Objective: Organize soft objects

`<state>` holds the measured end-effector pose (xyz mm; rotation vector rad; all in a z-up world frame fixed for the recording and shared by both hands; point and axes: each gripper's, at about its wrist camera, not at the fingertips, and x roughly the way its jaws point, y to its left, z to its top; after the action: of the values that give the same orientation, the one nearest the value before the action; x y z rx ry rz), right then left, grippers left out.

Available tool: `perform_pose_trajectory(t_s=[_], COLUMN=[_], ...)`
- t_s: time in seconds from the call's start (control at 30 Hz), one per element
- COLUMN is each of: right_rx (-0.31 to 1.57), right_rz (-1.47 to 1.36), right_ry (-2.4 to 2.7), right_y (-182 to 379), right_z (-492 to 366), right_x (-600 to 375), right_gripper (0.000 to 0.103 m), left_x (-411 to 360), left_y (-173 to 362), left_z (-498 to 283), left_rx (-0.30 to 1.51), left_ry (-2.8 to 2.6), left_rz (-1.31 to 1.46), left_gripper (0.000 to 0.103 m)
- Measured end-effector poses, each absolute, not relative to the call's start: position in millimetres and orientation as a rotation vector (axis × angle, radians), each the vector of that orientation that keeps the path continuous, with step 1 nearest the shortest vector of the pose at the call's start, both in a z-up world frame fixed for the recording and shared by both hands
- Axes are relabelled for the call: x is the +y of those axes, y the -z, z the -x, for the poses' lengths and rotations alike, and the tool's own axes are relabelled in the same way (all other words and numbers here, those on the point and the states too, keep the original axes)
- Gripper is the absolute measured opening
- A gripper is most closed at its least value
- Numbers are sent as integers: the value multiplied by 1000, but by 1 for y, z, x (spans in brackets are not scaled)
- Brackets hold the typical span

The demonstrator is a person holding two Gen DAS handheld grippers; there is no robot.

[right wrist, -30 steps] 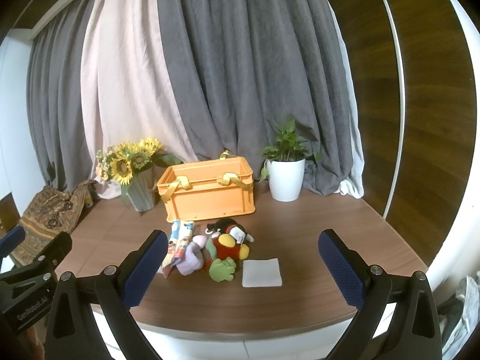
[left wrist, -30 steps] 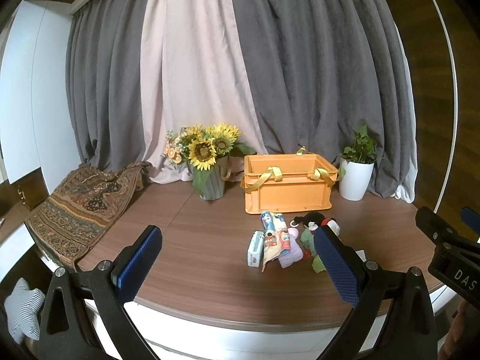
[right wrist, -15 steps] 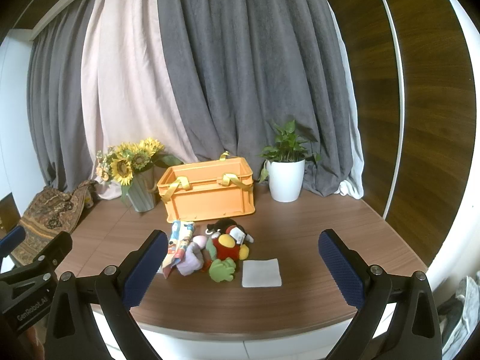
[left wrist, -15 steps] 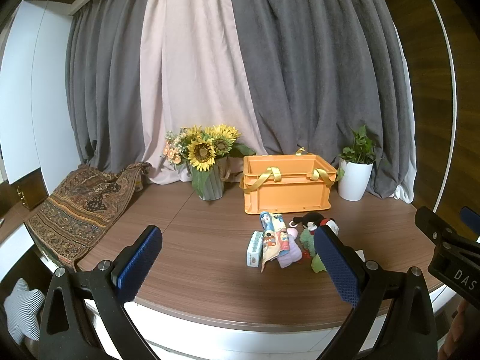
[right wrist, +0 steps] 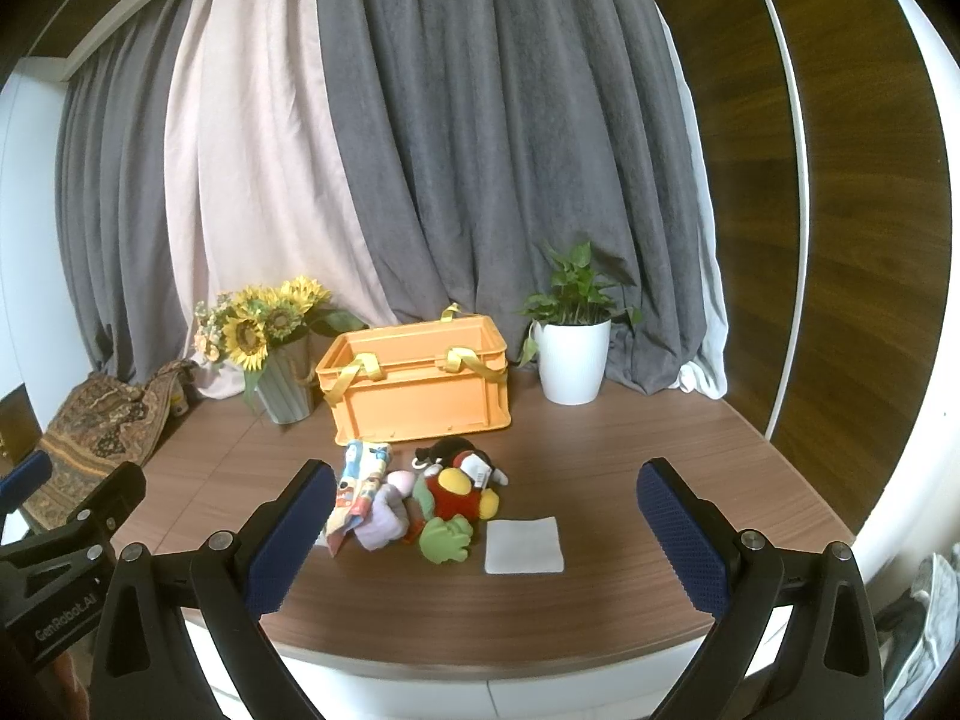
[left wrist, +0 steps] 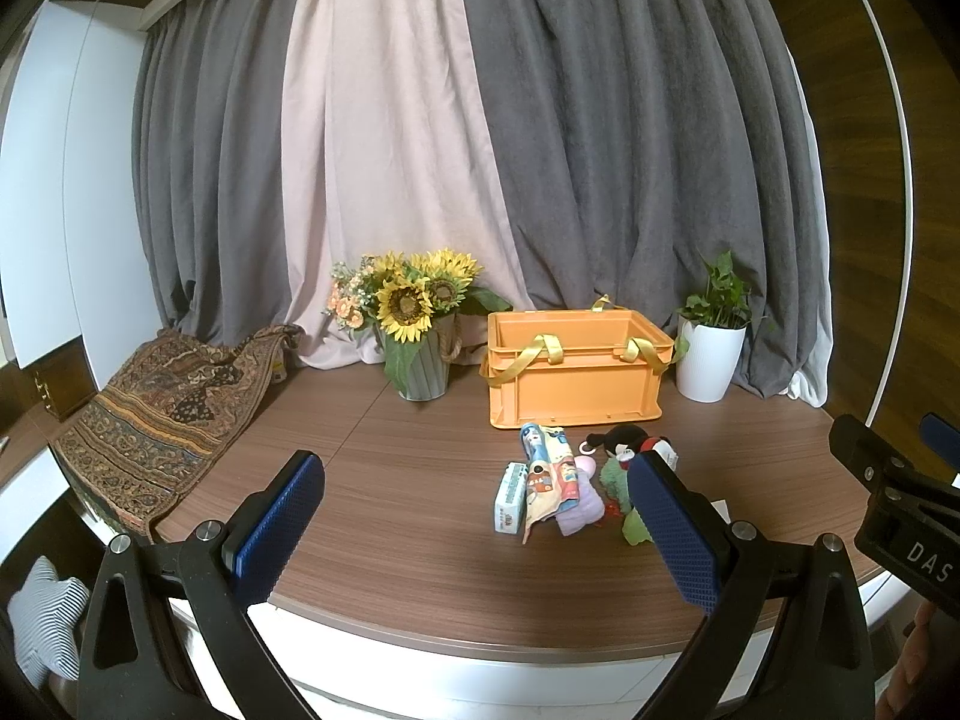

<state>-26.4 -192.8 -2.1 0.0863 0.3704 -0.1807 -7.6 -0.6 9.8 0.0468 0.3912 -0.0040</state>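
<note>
Orange plastic marks the crate (right wrist: 420, 384), which is set open-topped near the back of the table (right wrist: 600, 456), its yellow straps draped over the rim, so that things can be dropped in from above. Just in front of it the soft objects are gathered in one loose pile: a printed cloth (right wrist: 360, 486), a lilac sock (right wrist: 384, 519), a plush toy (right wrist: 456, 492) and a white folded cloth (right wrist: 523, 545) lying flat to the right, close beside the toy. A small tissue pack (left wrist: 510, 498) is seen at the pile's left edge in the left view. None of these is yet in the crate, so the sorting is judged not begun.

The left gripper (left wrist: 480, 534) is held wide open and empty, back from the table edge; the right gripper (right wrist: 486, 540) likewise is spread wide with nothing between its pads (right wrist: 678, 546). Both are aimed at the pile, presumably so that either may be brought forward for a first pick. Sunflowers (right wrist: 264, 324) and a potted plant (right wrist: 570, 354) flank the crate and are best left undisturbed.
</note>
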Motion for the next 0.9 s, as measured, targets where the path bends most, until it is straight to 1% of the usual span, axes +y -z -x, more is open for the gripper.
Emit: perform_pose_trajectory(t_s=[0.6,0.9], right_rx=[373,414], right_rz=[-84,-84], right_ry=[174,166], right_y=[-1,12], right_z=[27,13], right_x=[-193,-190], right_gripper=[102,102], left_x=[-1,6], left_y=[-7,11], left_z=[6,-10], left_rx=[405,459], left_ry=[-11,-34], left_rz=[-48,-38], left_gripper=[103,103])
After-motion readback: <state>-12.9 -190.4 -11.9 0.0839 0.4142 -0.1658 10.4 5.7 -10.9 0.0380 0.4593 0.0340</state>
